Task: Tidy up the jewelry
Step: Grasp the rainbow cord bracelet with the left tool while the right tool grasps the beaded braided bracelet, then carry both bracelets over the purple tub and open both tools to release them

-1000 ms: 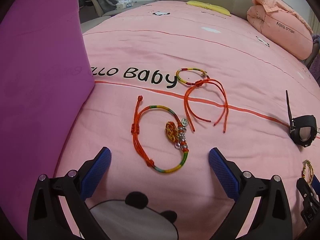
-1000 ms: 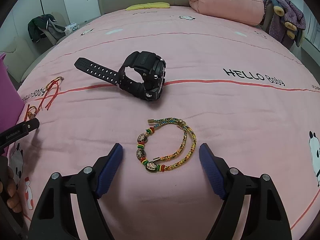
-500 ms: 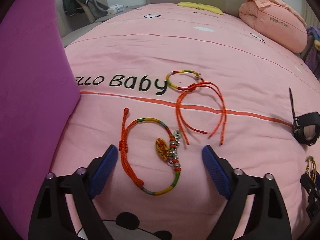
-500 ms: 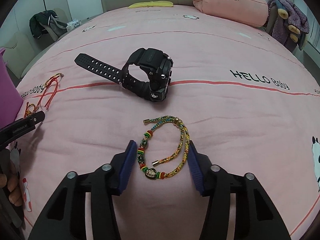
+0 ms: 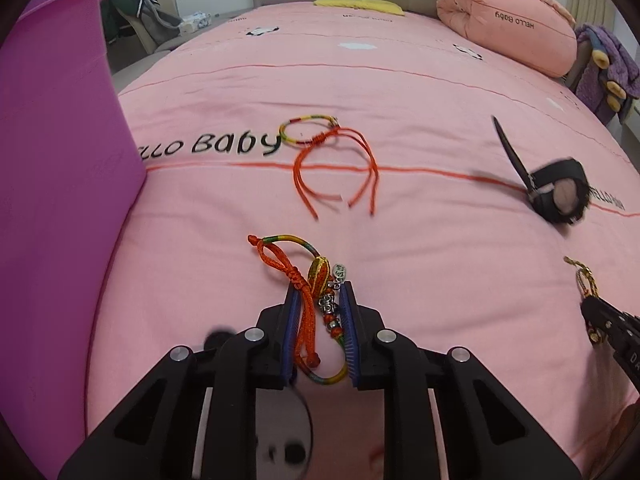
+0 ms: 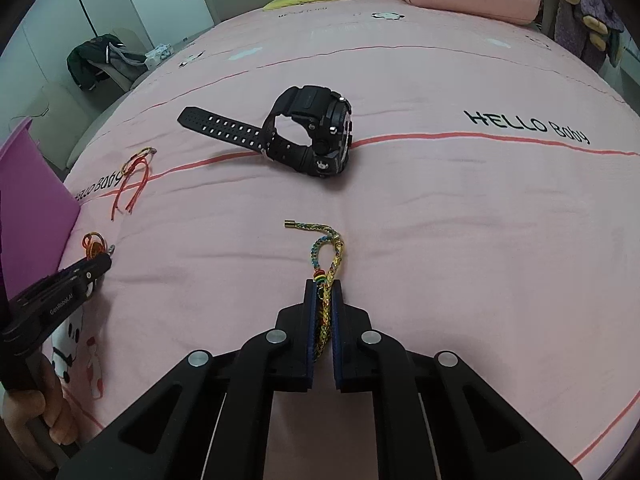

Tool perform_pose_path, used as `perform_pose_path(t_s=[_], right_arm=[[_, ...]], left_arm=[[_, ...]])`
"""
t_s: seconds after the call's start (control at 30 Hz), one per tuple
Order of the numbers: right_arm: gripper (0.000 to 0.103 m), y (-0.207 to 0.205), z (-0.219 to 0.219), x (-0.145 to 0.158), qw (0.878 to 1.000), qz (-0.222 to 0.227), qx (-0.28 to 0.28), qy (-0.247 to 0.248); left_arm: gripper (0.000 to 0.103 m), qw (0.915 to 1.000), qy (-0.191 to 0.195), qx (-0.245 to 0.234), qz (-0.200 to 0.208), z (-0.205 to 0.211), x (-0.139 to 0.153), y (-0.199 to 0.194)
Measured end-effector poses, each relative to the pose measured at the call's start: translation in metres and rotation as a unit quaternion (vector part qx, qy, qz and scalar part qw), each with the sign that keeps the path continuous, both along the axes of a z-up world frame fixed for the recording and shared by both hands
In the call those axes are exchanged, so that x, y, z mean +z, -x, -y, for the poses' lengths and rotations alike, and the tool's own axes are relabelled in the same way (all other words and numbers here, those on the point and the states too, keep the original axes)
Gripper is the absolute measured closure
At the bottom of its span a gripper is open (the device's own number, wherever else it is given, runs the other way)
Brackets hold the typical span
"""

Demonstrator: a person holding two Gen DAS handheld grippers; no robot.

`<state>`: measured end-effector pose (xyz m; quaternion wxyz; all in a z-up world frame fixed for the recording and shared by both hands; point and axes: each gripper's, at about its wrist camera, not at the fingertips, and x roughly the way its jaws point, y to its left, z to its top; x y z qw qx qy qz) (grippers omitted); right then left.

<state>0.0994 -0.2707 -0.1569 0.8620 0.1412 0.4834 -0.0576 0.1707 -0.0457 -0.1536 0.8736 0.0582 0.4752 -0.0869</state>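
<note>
On the pink bedspread (image 5: 420,80), my left gripper (image 5: 320,292) is closing its jaws on an orange-cord bracelet with a charm and beads (image 5: 316,280). The bracelet is squeezed into a narrow loop, and both blue pads touch it. My right gripper (image 6: 323,286) is shut on a braided multicolour bracelet (image 6: 333,248), whose loop and gold end cap stick out past the tips. A thin striped bracelet with long orange cords (image 5: 320,148) lies further back. A black watch (image 6: 308,136) sits beyond the right gripper.
A purple container (image 5: 52,160) stands at the left, close beside the left gripper. A rolled pink quilt (image 5: 508,28) and a yellow pillow (image 5: 360,2) lie at the bed's far end. A hand (image 6: 44,412) holds the left gripper's handle.
Both grippers have gone from wide open to closed around their bracelets, pressing each round loop into a narrow one. The left gripper moved forward over its bracelet. The right one stayed in place.
</note>
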Motion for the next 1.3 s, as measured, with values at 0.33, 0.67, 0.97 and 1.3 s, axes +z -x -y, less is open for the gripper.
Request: perform_pose_path(t_s=[0.33, 0.67, 0.97, 1.3], right_arm=[[0.096, 0.071, -0.031, 0.008, 0.998, -0.019, 0.022, -0.05], [0.096, 0.12, -0.063, 0.043, 0.997, -0.004, 0.046, -0.064], [0.096, 0.122, -0.108, 0.115, 0.993, 0.06, 0.089, -0.055], [0.096, 0.09, -0.186, 0.193, 0.976, 0.13, 0.169, -0.053]], left_arm=[[0.088, 0.999, 0.01, -0.027, -0.035, -0.011, 0.013, 0.097], [0.088, 0.9981, 0.051, -0.035, -0.008, -0.043, 0.066, 0.153], [0.088, 0.9952, 0.076, -0.015, 0.059, -0.086, 0.139, 0.168], [0.088, 0.9868, 0.087, 0.05, 0.127, -0.169, 0.198, 0.157]])
